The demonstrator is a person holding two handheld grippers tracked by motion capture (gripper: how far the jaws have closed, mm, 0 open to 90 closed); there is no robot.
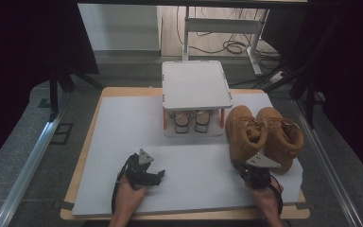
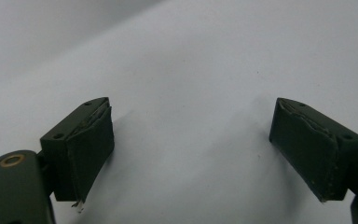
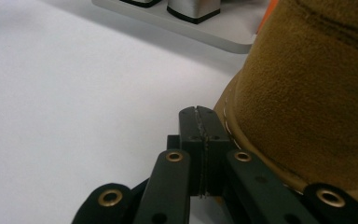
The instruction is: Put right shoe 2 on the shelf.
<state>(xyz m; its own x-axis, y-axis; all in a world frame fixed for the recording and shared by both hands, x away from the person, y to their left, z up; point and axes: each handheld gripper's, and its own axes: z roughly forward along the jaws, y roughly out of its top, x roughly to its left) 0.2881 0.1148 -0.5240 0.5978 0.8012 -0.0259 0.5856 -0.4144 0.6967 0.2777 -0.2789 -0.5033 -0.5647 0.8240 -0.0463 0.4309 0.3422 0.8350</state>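
Observation:
Two tan suede boots (image 1: 264,132) stand side by side at the right of the white board (image 1: 123,127). My right gripper (image 1: 246,168) is just in front of the nearer boot (image 3: 307,88). In the right gripper view its jaws (image 3: 200,123) are shut with nothing between them, their tips right beside the boot's stitched sole edge. My left gripper (image 1: 147,171) rests low over the board at the front left. Its jaws (image 2: 191,149) stand wide open over bare white surface, holding nothing.
A small white rack (image 1: 196,85) with orange posts stands at the back middle of the board, with a pair of light shoes (image 1: 191,122) on its lower shelf (image 3: 205,30). Dark curtains flank the table. Cables and a desk frame lie on the floor beyond.

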